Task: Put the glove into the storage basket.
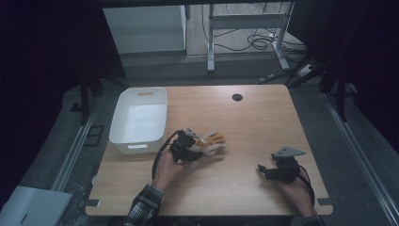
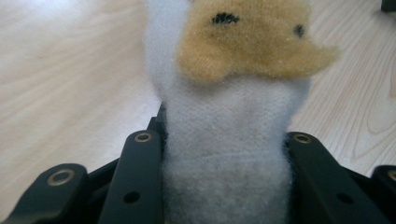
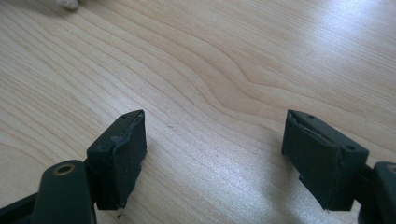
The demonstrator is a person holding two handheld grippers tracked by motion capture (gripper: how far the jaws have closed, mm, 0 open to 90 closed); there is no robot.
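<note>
White-and-tan plush toy [image 2: 229,116] clamped in left gripper [image 1: 188,149], just beside white bin [image 1: 123,136] over the table [image 1: 263,122]. Pickup step done; next, carry over bin rim, then release. Right gripper [image 3: 215,154] wide apart, holding nothing.

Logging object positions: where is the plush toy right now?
High view: the plush toy is left of table centre, clamped in the left gripper, just right of the white bin.
</note>
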